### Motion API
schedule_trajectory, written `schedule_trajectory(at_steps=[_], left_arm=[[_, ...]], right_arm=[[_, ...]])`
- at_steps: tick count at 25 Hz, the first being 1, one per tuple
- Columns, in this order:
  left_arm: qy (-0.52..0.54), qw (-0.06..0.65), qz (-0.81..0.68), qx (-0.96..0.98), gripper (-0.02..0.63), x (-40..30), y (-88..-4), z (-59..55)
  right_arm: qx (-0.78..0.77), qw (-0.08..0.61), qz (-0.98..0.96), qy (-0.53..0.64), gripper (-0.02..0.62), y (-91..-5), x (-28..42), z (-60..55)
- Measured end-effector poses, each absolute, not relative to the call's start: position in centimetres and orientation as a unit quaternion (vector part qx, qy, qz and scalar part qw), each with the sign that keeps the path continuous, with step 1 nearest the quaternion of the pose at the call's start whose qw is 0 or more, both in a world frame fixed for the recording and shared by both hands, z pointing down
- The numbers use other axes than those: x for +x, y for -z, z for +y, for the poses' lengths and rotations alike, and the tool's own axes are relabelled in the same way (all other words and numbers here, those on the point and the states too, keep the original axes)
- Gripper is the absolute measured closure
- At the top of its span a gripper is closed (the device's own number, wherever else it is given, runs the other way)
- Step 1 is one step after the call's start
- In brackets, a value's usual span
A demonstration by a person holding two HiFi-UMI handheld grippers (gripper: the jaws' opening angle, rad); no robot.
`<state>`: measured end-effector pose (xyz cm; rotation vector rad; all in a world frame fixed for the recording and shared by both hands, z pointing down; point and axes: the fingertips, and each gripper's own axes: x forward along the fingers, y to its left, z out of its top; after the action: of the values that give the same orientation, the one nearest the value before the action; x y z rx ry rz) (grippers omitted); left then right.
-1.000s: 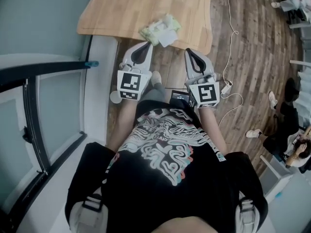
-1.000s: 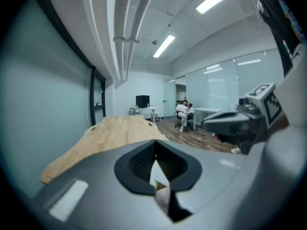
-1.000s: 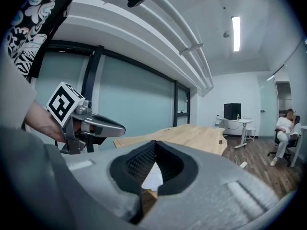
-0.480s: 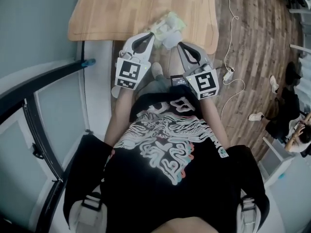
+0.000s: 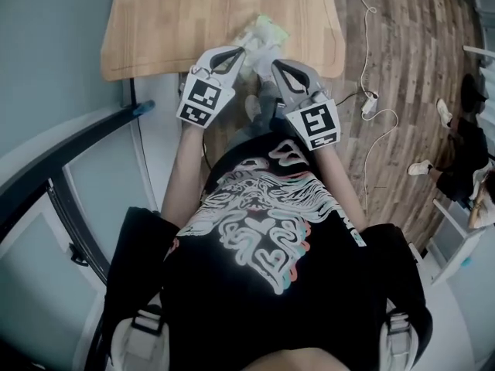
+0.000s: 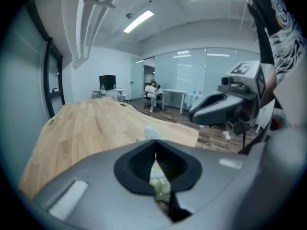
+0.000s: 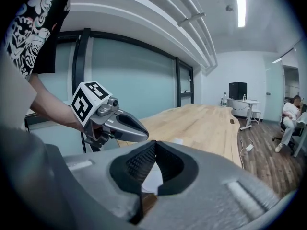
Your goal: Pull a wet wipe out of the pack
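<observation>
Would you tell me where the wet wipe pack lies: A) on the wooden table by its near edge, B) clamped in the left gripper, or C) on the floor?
A: the head view shows the wet wipe pack resting on the wooden table at its near edge.

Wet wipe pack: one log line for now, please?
left gripper: shut, empty | right gripper: shut, empty | wet wipe pack: on table, near grippers
</observation>
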<state>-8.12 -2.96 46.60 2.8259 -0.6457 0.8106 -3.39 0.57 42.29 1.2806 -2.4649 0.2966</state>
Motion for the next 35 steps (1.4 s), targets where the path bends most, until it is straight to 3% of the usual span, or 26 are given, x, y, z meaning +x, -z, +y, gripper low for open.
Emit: schedule_trajectory(at_steps=[4,24,35], left_arm=[[-0.290,0.059,-0.174,0.939,0.583,-7.4,-47.6,-3.1],[-0.393,0.005,0.052,0.918,0.541,-6.3,-51.0,-2.9],[-0.415,0.032,0.166,0.894,0.538,-5.1,-52.0,-2.9]], right_arm=[[0.456,0.166,-0.869,-0.092,0.595,-42.6,-3.3,0.4],[0.409,0.146,-0.885,-0.167,0.595,-46.7,-3.9,-0.5],[0.424,0.131,-0.871,-0.208,0.595,-48.0,-3.5,-1.6]])
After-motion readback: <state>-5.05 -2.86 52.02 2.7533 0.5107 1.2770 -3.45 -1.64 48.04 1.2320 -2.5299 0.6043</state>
